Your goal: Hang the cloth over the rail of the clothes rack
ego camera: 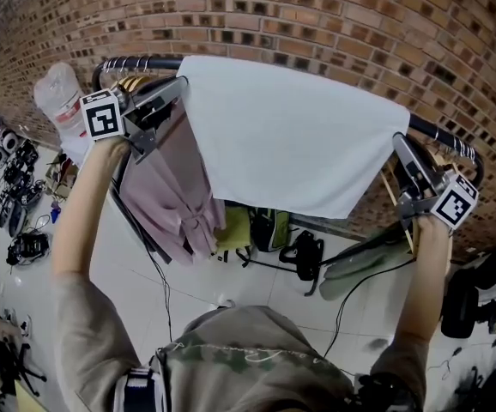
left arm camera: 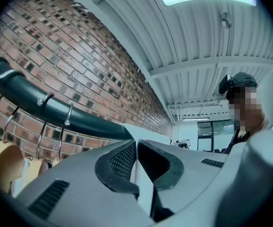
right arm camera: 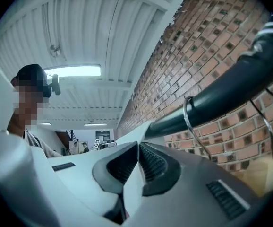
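Note:
A white cloth (ego camera: 291, 144) lies draped over the dark rail (ego camera: 136, 62) of the clothes rack and hangs down on the near side. My left gripper (ego camera: 182, 82) is shut on the cloth's upper left corner, right at the rail. My right gripper (ego camera: 400, 140) is shut on the upper right corner, just below the rail's right stretch (ego camera: 437, 134). In the left gripper view a thin white fold of cloth (left arm camera: 136, 174) sits pinched between the closed jaws, with the rail (left arm camera: 28, 96) just beyond. The right gripper view shows the same: cloth (right arm camera: 134, 183) pinched, rail (right arm camera: 221, 91) close ahead.
A pink garment (ego camera: 175, 187) hangs from hangers (ego camera: 132, 82) under the left gripper. A green garment (ego camera: 368, 260) hangs low on the right. Wire hanger hooks (left arm camera: 68, 115) (right arm camera: 188, 117) ride the rail. A brick wall (ego camera: 334, 24) stands behind. Bags (ego camera: 269, 226) and cables lie on the floor.

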`<state>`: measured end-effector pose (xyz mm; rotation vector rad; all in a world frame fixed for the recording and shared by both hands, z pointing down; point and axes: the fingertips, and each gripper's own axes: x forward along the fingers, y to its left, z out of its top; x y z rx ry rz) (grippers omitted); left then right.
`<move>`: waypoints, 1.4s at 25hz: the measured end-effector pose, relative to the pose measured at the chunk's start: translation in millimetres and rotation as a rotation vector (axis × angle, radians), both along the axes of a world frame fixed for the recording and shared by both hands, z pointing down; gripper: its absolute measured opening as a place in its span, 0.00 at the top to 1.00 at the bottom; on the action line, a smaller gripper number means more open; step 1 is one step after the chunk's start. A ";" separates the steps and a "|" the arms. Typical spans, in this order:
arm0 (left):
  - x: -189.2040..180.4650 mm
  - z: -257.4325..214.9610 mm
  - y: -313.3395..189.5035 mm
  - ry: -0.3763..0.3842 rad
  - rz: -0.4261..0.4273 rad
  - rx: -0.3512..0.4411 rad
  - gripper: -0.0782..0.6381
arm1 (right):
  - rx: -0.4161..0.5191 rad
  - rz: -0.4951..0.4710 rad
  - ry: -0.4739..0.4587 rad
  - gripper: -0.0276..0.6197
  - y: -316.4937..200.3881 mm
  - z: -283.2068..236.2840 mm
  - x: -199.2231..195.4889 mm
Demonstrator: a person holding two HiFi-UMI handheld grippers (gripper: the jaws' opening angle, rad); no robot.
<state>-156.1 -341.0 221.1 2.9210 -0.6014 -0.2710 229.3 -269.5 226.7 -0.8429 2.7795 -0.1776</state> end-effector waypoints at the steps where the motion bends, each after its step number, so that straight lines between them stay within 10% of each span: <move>1: -1.5 0.7 -1.9 0.000 -0.010 -0.002 0.86 | -0.003 0.003 0.012 0.92 -0.9 2.7 -0.2; 15: -12.2 13.1 -6.5 0.037 -0.009 -0.098 0.86 | -0.033 0.016 0.042 0.84 2.6 15.4 3.2; 21: -8.9 19.8 7.2 -0.020 -0.013 -0.073 0.68 | -0.047 0.025 0.061 0.74 5.4 25.4 0.6; 35: 3.2 38.4 45.8 0.001 0.017 0.009 0.67 | 0.067 0.051 0.092 0.74 24.7 39.7 -8.8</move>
